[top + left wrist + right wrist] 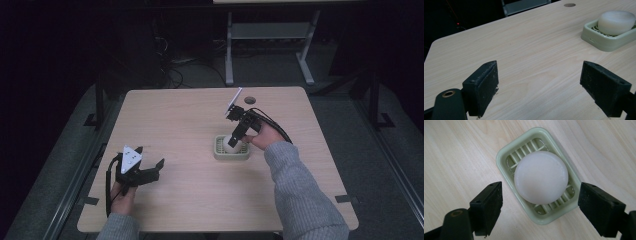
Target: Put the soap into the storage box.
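No brand, label or lettering reads anywhere on the soap (541,177) or on its dish, both plain. The round white soap bar lies flat in the pale green soap dish (506,150), resting on the slatted grid, and being round it points no particular way; the dish is the thing with a long axis, and in the high view that axis runs left to right across the table, while in the right gripper view it slants from upper left to lower right. The dish (219,152) sits a little right of the middle of the light wooden table (175,115). The right gripper (539,212) hangs directly above it, jaws spread wide and gripping nothing, one black jaw either side of the dish and apart from the soap. Over on the near left, the left gripper (145,172) sits low by the table's front edge, jaws also wide apart and empty, well away from the dish, which its own view catches at the upper right (607,41). Bare tabletop lies all round the dish, with a small round cable hole (250,100) near the far edge behind it.
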The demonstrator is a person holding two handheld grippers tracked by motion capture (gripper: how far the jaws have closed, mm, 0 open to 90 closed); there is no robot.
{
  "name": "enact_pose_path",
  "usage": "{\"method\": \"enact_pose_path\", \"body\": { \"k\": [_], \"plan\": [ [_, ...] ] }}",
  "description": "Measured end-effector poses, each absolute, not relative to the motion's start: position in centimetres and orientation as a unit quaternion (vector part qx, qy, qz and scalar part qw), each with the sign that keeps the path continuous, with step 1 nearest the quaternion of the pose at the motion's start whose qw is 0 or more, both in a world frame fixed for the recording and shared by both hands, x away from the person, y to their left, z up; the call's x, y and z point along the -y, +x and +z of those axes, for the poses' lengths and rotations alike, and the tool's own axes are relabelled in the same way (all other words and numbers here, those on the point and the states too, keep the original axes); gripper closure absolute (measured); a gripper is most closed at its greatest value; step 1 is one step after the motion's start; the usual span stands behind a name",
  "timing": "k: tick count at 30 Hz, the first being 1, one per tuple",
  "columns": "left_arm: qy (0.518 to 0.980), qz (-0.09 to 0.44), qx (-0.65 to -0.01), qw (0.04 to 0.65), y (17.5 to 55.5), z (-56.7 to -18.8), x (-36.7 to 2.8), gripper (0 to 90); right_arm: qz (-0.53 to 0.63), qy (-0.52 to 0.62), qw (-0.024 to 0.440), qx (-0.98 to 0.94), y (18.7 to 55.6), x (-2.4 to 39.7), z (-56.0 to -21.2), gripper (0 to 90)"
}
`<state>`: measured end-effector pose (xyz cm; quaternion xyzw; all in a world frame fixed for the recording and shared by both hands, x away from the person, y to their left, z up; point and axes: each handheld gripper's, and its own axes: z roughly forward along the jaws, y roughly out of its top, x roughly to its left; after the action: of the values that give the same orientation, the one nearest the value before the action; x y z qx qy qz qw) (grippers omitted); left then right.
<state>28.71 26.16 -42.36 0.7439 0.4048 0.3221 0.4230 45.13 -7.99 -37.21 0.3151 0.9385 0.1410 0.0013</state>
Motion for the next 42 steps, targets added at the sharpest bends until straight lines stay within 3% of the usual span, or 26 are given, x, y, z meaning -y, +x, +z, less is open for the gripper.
{"method": "enact_pose_path", "body": {
  "k": [42],
  "plan": [
    [0.743, 0.319, -0.405, 0.427, 28.7, -42.4, -26.0, 14.8, 0.174, 0.324, 0.007, -0.93, 42.1, 11.8, -36.0, 19.7]
  ]
}}
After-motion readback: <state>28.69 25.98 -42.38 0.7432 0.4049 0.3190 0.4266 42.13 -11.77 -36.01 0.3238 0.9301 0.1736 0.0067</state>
